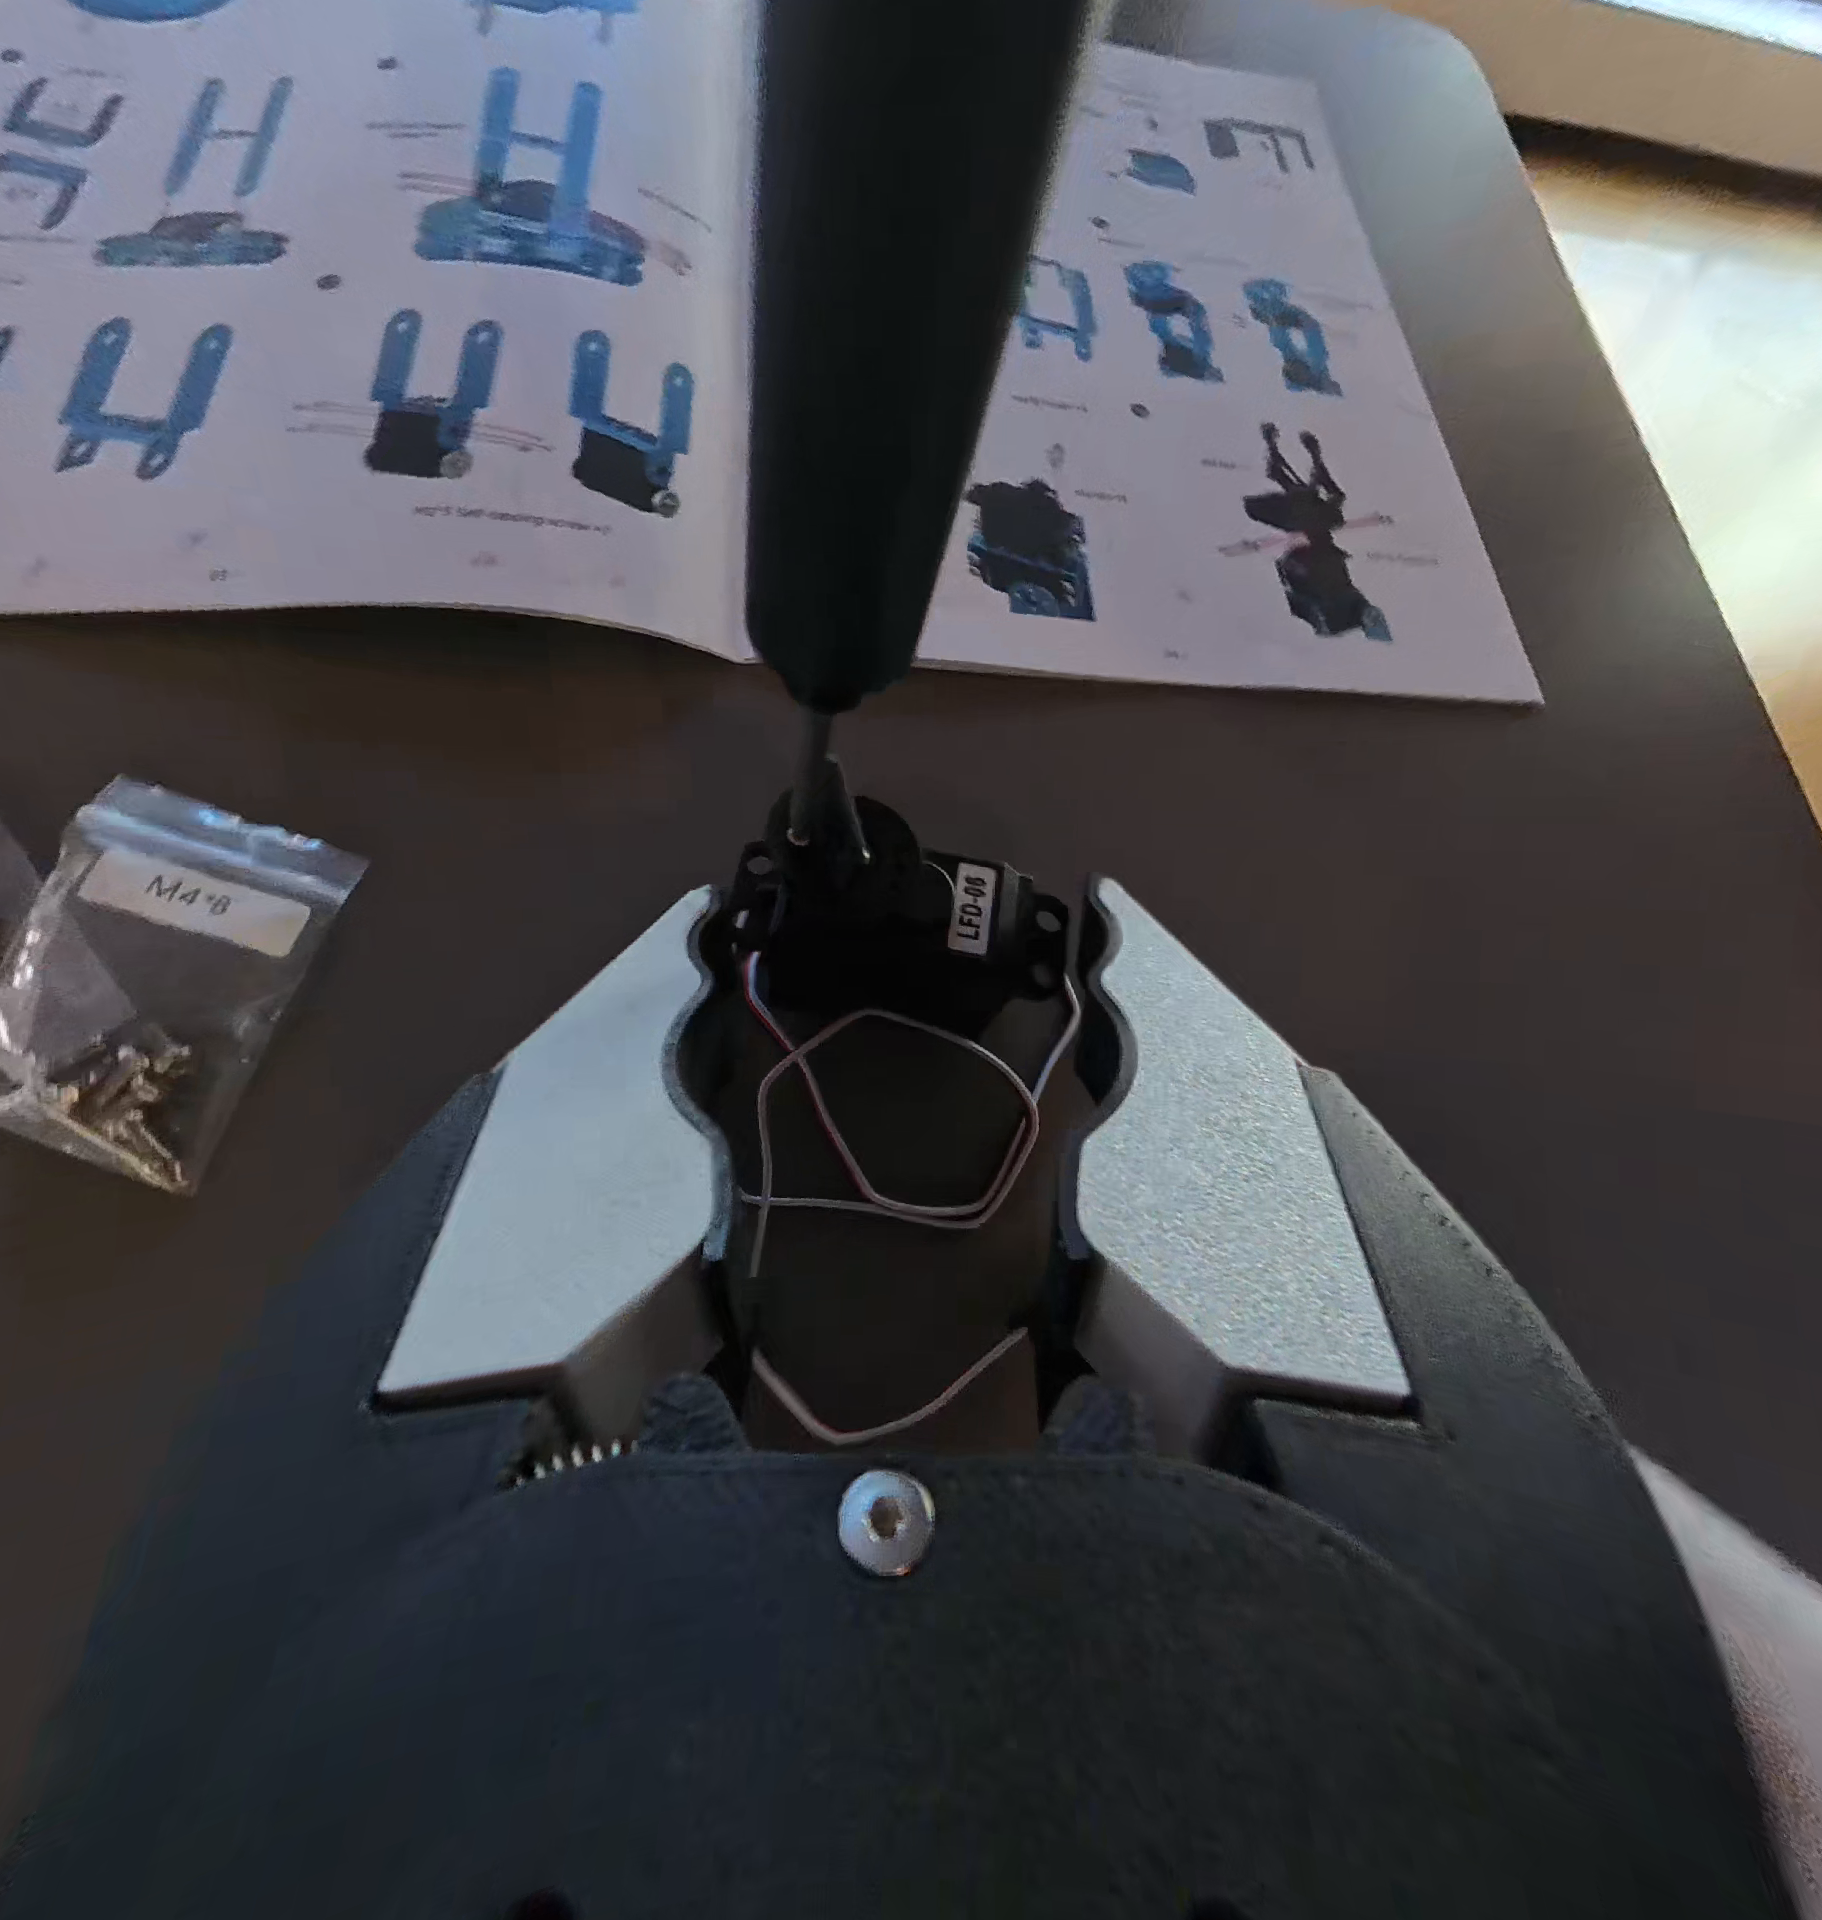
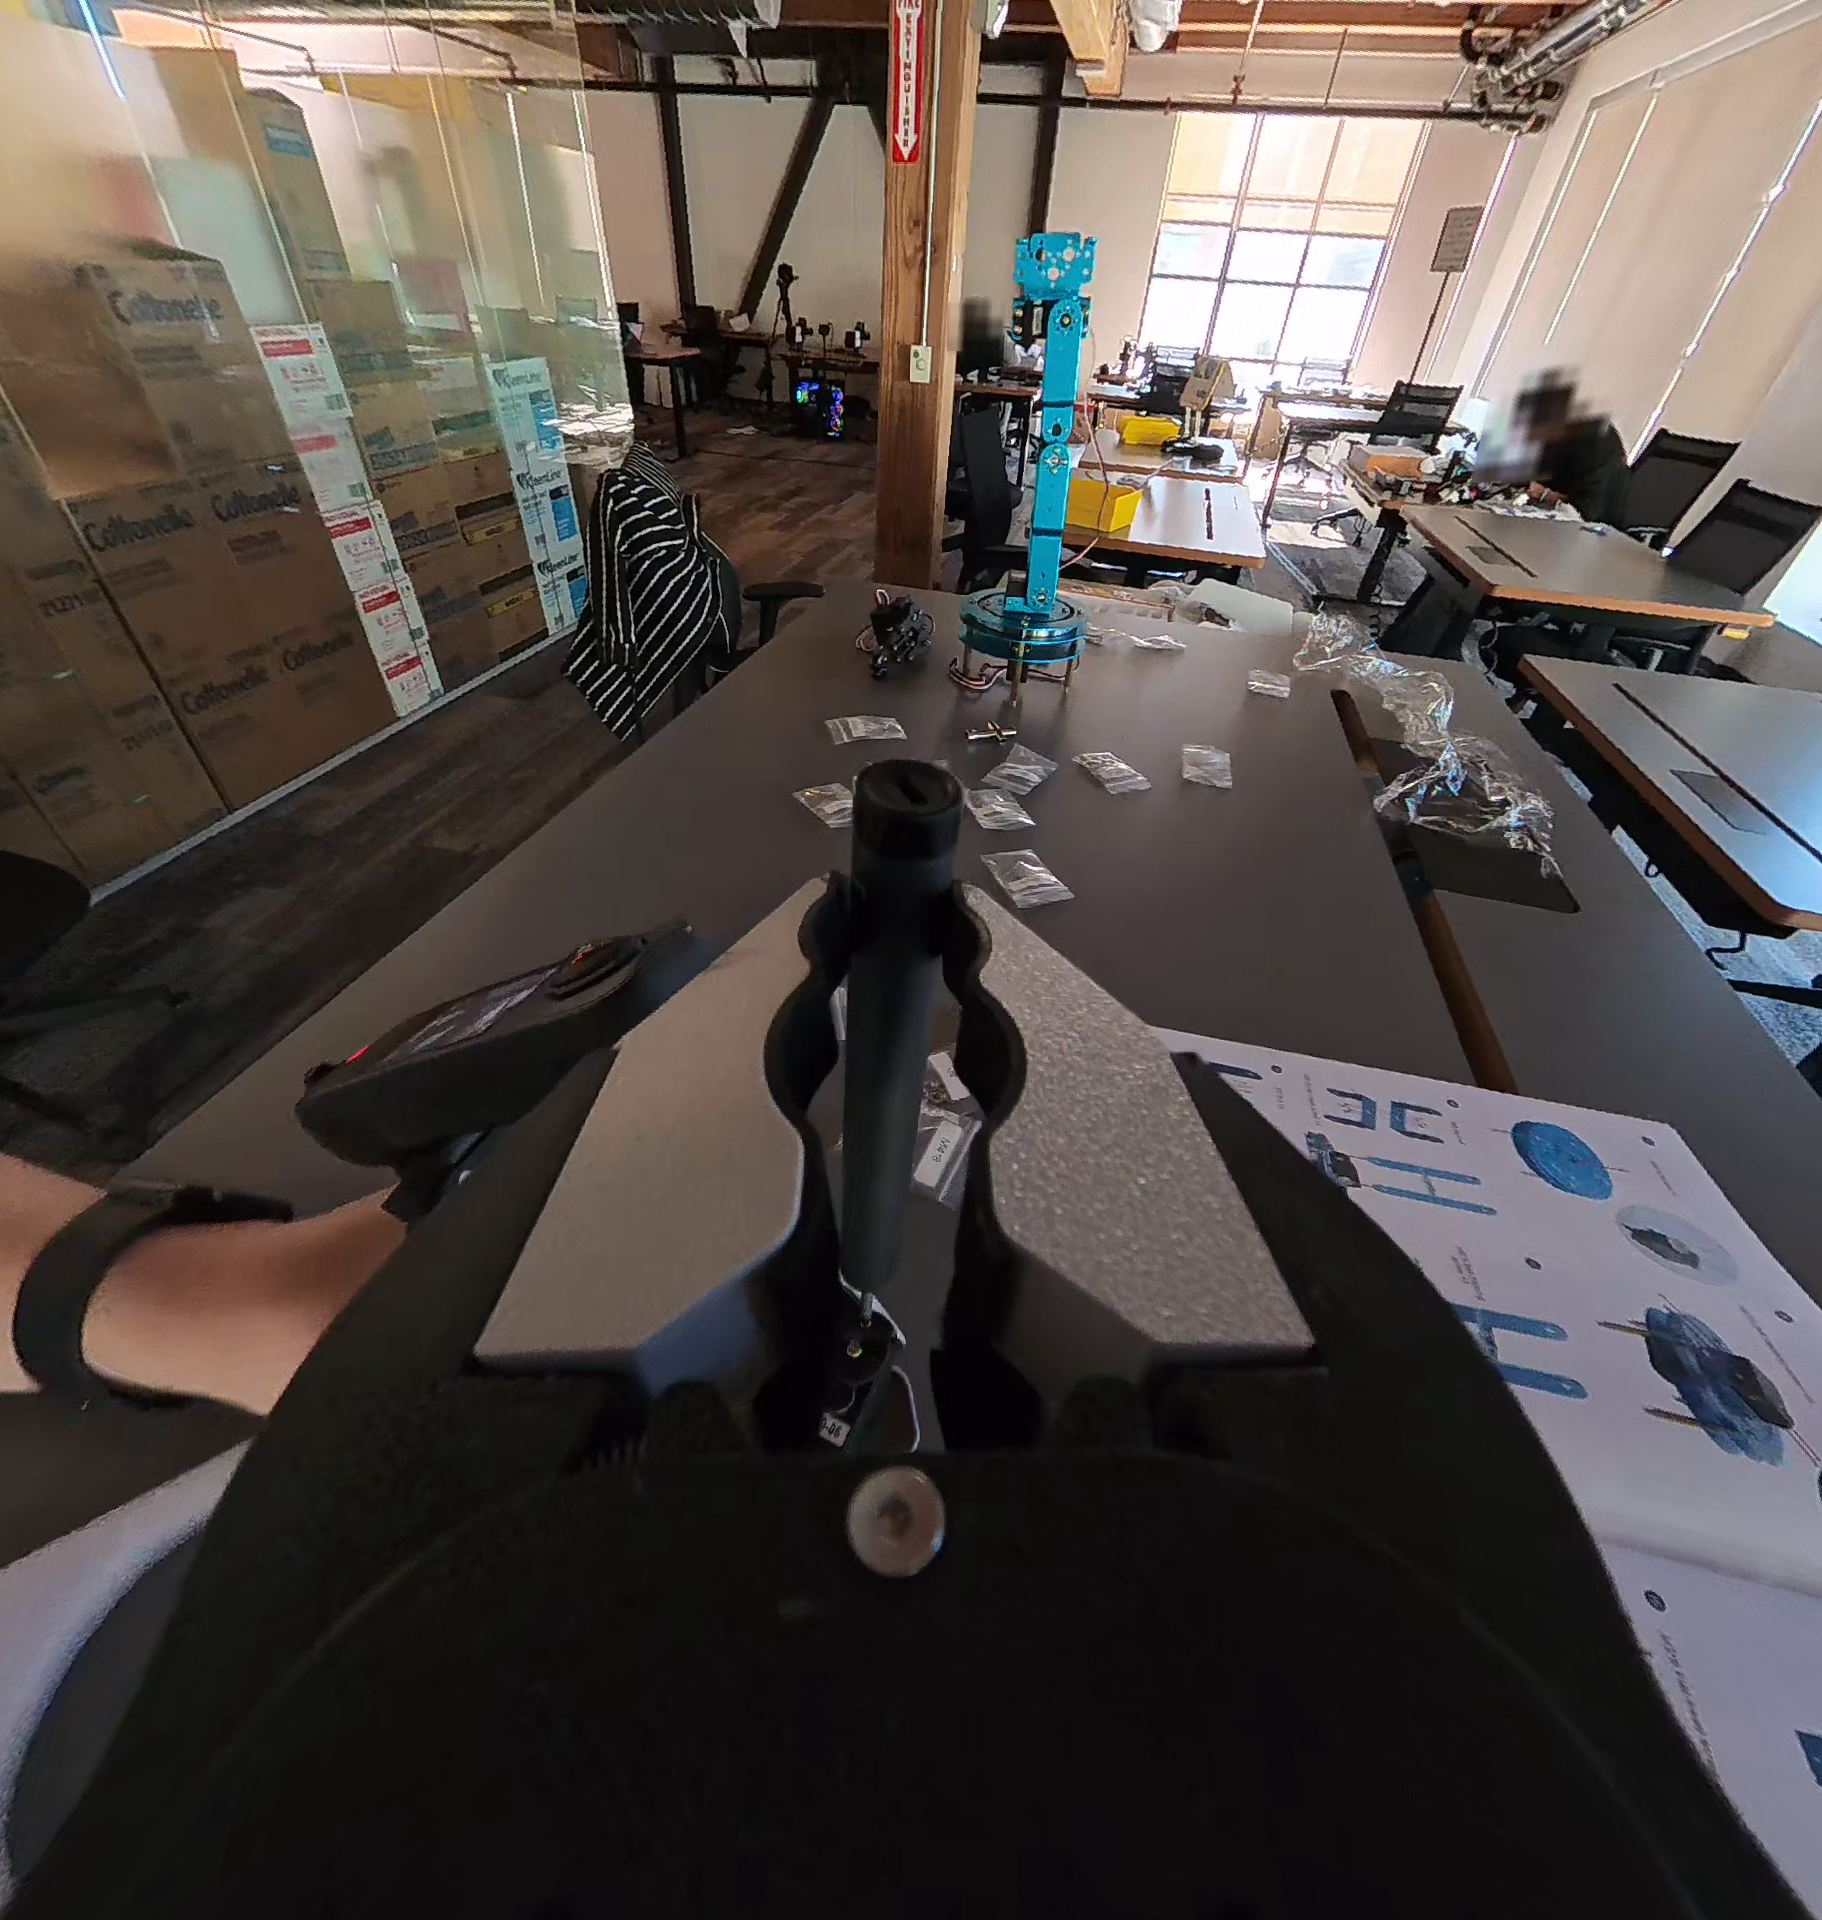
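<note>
While the left hand-held gripper [image 1: 902, 935] stands clamped on a small black servo [image 1: 886, 914] at its fingertips, the right hand-held gripper [image 2: 891, 935] is closed around the dark barrel of a screwdriver [image 2: 891, 1039], whose thin bit [image 1: 813, 774] meets the servo's top just beyond the left fingertips. The servo looks light and rigid, a plastic case best held by its flat sides, as here; its thin wires [image 1: 886, 1122] loop loosely back between the left fingers and would snag easily. The smooth round screwdriver could twist in the grip. A white label on the servo and one on the clear bag of screws [image 1: 148, 997] to the left both carry short printed codes. Ahead on the table [image 1: 1302, 810] lies an open instruction booklet [image 1: 367, 312] with blue part diagrams.
</note>
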The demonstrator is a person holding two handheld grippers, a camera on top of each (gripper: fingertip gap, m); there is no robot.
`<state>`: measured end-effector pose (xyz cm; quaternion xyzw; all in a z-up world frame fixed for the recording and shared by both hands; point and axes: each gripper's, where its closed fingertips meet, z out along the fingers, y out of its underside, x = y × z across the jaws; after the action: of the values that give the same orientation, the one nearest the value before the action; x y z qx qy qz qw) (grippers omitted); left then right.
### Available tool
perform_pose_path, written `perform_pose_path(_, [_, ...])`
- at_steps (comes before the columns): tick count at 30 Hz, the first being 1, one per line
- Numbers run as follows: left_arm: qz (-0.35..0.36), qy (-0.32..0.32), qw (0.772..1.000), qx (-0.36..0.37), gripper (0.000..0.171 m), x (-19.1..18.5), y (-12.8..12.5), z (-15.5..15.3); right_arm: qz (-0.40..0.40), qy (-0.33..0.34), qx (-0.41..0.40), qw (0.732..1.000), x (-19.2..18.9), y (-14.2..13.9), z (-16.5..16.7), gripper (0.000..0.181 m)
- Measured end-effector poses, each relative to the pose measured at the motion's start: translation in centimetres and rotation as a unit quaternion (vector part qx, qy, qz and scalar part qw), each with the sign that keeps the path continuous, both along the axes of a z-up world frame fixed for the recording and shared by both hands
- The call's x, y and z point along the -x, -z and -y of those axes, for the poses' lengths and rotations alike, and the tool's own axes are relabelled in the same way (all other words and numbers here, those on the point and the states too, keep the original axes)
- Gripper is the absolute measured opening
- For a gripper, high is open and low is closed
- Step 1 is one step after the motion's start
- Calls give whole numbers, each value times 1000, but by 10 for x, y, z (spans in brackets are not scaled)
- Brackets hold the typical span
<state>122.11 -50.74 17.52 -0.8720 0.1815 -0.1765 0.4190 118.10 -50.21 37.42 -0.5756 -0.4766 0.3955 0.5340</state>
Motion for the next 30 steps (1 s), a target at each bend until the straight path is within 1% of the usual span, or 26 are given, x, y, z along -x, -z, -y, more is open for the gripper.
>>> perform_pose_path(2, [-1, 68, 998, -8, 78, -4, -2, 6, 2, -11, 3, 1000, 1, 0, 2, 16])
perform_pose_path(3, [1, 111, 994, -5, 80, -5, -3, 10, 1, -14, 5, 1000, 1, 0, 1, 16])
perform_pose_path(5, [-14, 171, 985, -4, 87, 4, -2, 10, 1, -21, 1, 1000, 2, 0, 3, 16])
perform_pose_path(6, [-24, 208, 978, -19, 85, 6, -4, 10, 2, -24, -4, 1000, 2, 0, 4, 15])
perform_pose_path(7, [-37, 248, 967, -37, 81, 8, -4, 11, 2, -27, -6, 1000, 3, 0, 5, 16])
perform_pose_path(9, [-66, 316, 945, -59, 78, 9, -2, 14, 4, -28, -8, 1000, 4, 0, 7, 16])
perform_pose_path(11, [-83, 357, 928, -65, 80, 6, 1, 14, 5, -28, -9, 1000, 4, 0, 6, 16])
perform_pose_path(13, [-85, 386, 916, -67, 78, 2, 5, 12, 8, -29, -8, 1000, 5, 0, 6, 16])
perform_pose_path(14, [-76, 399, 912, -62, 75, -1, 6, 13, 9, -28, -9, 1000, 5, 0, 5, 16])
perform_pose_path(15, [-65, 410, 908, -54, 65, -4, 7, 14, 11, -28, -9, 1000, 5, 0, 5, 16])
perform_pose_path(16, [-63, 413, 908, -45, 57, -5, 9, 13, 11, -25, -9, 1000, 5, 0, 4, 16])
perform_pose_path(17, [-65, 411, 908, -43, 53, -5, 10, 12, 11, -23, -9, 1000, 5, 0, 3, 16])
perform_pose_path(19, [-69, 399, 913, -45, 53, -5, 10, 9, 10, -19, -7, 1000, 5, 0, 2, 16])
perform_pose_path(22, [-84, 357, 929, -54, 53, -5, 10, 4, 9, -13, -5, 1000, 5, 0, 0, 16])
perform_pose_path(24, [-88, 306, 947, -50, 53, -5, 10, -1, 12, -10, -6, 1000, 5, 0, 0, 16])
perform_pose_path(27, [-93, 205, 974, -40, 53, -1, 10, -9, 17, -1, -13, 1000, 6, 1, 0, 16])
perform_pose_path(30, [-95, 126, 987, -31, 53, 2, 10, -14, 19, 8, -9, 1000, 7, 1, -2, 16])
